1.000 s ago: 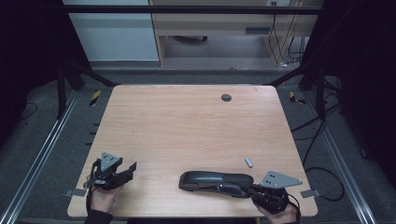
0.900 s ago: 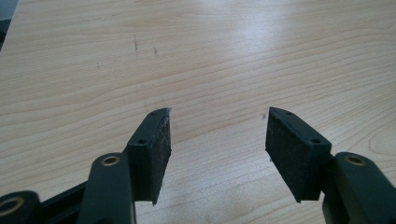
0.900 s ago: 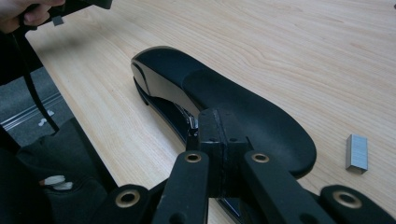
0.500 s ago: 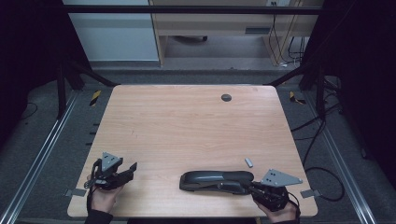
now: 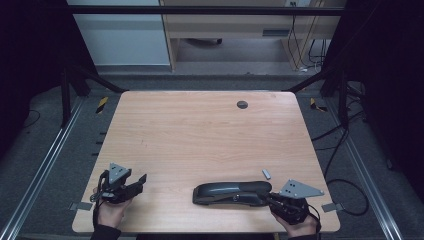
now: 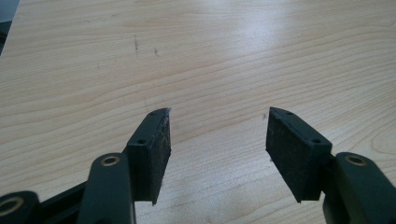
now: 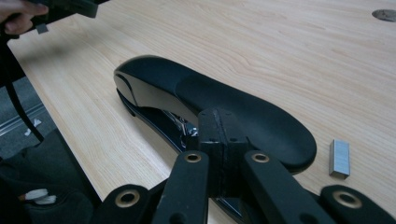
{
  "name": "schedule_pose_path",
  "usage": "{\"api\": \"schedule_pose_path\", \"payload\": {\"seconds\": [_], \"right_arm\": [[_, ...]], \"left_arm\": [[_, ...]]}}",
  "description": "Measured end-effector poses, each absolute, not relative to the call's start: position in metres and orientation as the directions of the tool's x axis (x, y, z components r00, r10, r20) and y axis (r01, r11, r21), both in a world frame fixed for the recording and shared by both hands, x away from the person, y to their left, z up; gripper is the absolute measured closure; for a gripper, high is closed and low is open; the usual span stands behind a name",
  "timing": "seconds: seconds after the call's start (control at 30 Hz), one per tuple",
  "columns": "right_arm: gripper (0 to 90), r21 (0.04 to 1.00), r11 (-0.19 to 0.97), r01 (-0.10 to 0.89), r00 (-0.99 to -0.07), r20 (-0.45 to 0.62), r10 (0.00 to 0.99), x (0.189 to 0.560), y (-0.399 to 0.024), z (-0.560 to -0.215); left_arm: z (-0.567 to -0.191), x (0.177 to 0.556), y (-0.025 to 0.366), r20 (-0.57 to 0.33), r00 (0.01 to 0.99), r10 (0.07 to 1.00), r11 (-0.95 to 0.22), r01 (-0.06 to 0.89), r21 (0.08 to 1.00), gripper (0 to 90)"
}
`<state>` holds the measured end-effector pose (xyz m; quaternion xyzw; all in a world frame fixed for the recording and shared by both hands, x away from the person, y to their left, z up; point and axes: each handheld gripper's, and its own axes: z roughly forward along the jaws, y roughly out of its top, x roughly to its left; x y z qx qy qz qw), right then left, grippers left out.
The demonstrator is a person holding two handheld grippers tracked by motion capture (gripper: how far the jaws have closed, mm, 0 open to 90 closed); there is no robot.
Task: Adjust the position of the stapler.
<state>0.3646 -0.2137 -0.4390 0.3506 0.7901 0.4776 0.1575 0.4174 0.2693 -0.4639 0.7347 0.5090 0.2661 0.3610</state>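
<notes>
High view, items by size, each placed against the stapler.

Table (image 5: 200, 130) — light wood top with rounded corners; it bears everything listed below.

Stapler (image 5: 232, 192) — long, black, lying flat near the table's near edge, right of centre, its length running along that edge. In the right gripper view the stapler (image 7: 219, 112) shows a glossy nose pointing away from the camera and a matt upper arm, with metal showing at the side gap.

Right gripper (image 5: 270, 199) — touching the stapler's right end, held in the person's right hand at the table's near right corner, a grey three-cornered plate on top. In its own view the right gripper (image 7: 223, 135) has its jaws pressed together, pads meeting, set against the side of the stapler; whether anything is pinched between them cannot be told.

Left gripper (image 5: 142, 179) — well to the left of the stapler, near the table's near left corner. In its own view the left gripper (image 6: 217, 116) stands about half open, nothing but bare wood between the pads.

Staple block (image 5: 266, 174) — small, silver, just beyond the stapler's right end, apart from it; also seen as staple block (image 7: 339, 158).

Round grommet (image 5: 242, 104) — dark disc, far beyond the stapler.
</notes>
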Motion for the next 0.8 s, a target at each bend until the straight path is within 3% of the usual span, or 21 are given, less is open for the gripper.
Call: {"api": "schedule_pose_path", "payload": {"seconds": [0.3, 0.8], "right_arm": [[85.4, 0.910, 0.205, 0.361, -0.672, 0.101, 0.734, 0.362, -0.228, -0.426], [56.9, 0.924, 0.103, 0.367, -0.506, 0.106, 0.856, 0.371, -0.260, -0.430]], "left_arm": [[-0.462, 0.417, 0.269, 0.024, 0.346, 0.938, -0.224, 0.551, 0.804, 38.8], [-0.458, 0.414, 0.264, 0.035, 0.368, 0.929, -0.239, 0.526, 0.816, 36.1]]}}
